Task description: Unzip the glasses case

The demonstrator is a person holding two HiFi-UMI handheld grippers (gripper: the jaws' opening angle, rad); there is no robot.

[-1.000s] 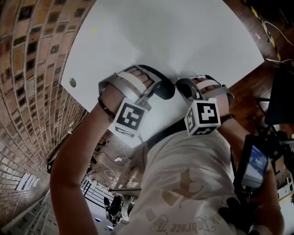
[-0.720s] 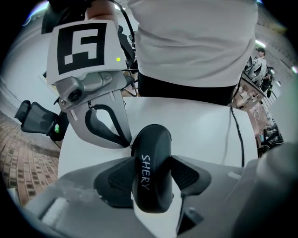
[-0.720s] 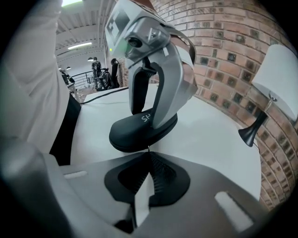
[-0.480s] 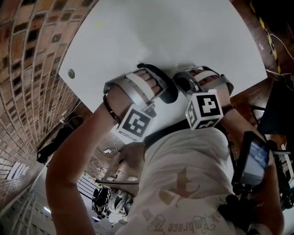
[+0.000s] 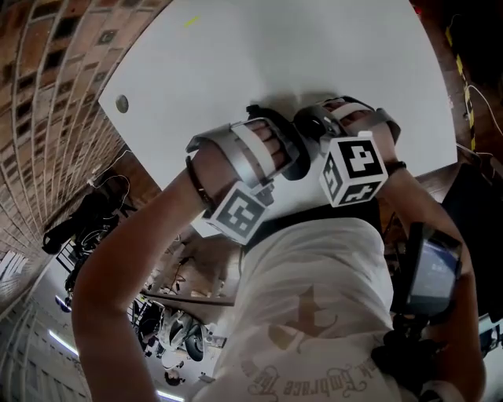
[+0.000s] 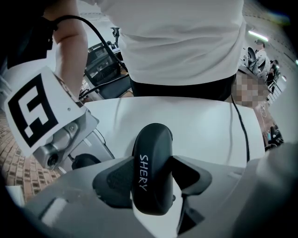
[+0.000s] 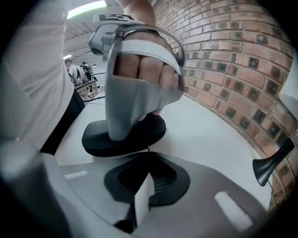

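Alt text: an indoor workspace, most likely a lab or workshop inside a larger hall. A plain white table [image 5: 259, 55] is placed beside a brick wall [image 7: 233, 56]. Loose cables [image 5: 478, 106] are seen trailing over a wooden floor [image 5: 442, 47]. Past the table, an open hall is lit by a ceiling strip light [image 7: 86, 8]. There, black equipment on stands [image 6: 104, 51], a dark railing [image 7: 88, 86] and distant people [image 7: 70, 67] can be made out.
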